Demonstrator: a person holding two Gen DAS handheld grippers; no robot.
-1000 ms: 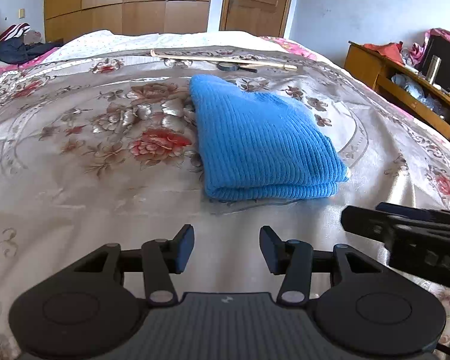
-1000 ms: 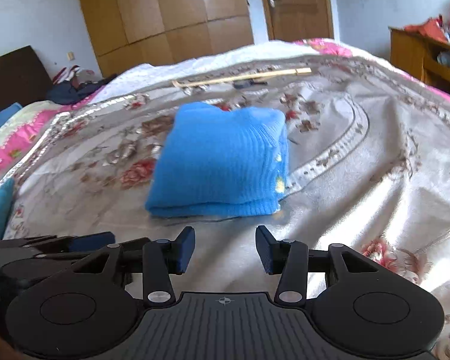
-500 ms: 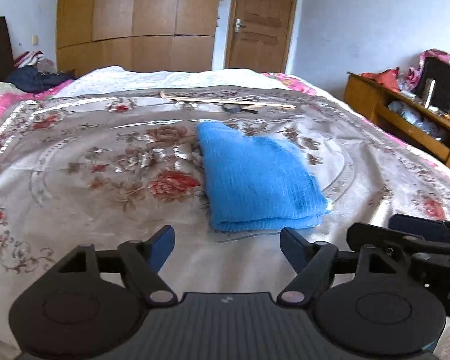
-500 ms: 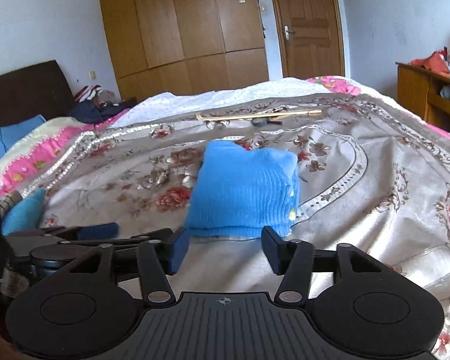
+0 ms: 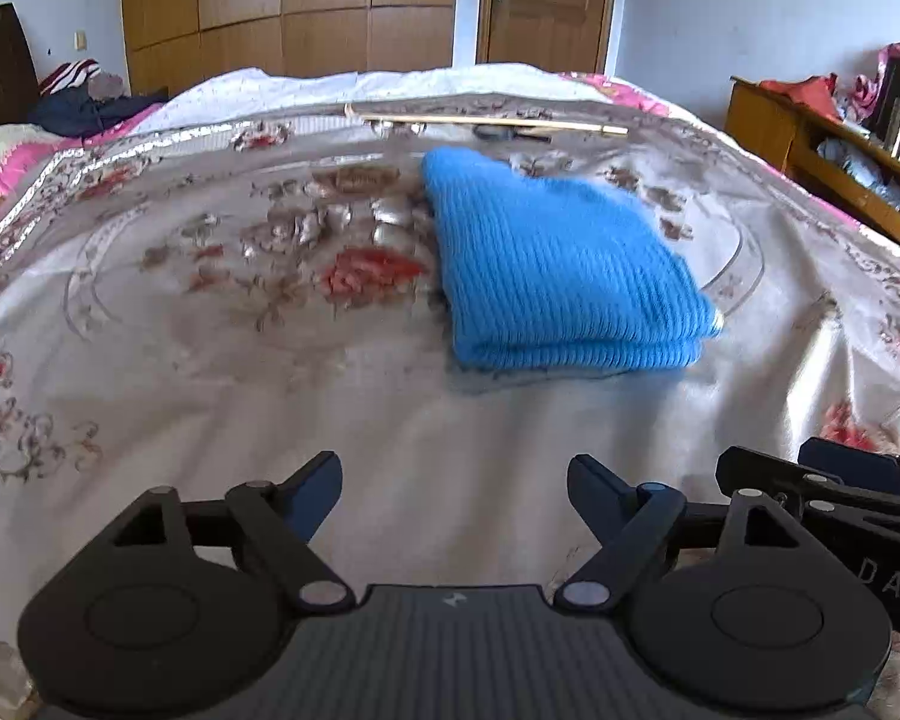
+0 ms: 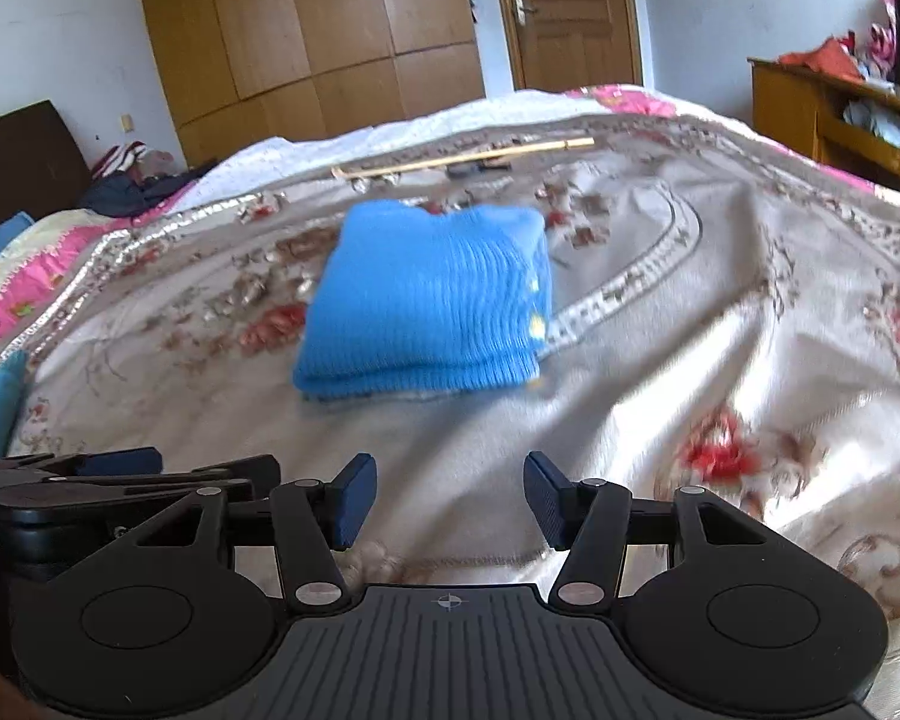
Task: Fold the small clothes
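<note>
A blue knit garment [image 5: 558, 264] lies folded into a thick rectangle on the floral bedspread [image 5: 210, 372]; it also shows in the right wrist view [image 6: 432, 306]. My left gripper [image 5: 455, 495] is open and empty, held above the bedspread in front of the garment and apart from it. My right gripper [image 6: 449, 498] is open and empty, also short of the garment. The right gripper shows at the right edge of the left wrist view [image 5: 840, 480], and the left gripper at the left edge of the right wrist view [image 6: 120, 465].
A long wooden stick [image 5: 486, 120] and a small dark object [image 5: 510, 133] lie across the far side of the bed. A wooden shelf unit [image 5: 822, 162] stands right of the bed. Wardrobe doors [image 5: 282, 6] and a room door [image 5: 546, 0] are behind. Pillows and clothes [image 5: 84, 108] lie far left.
Both grippers pulled back from the folded garment and rose, then came a little nearer. The left jaws opened wider; the right jaws also opened somewhat. The garment stayed put.
</note>
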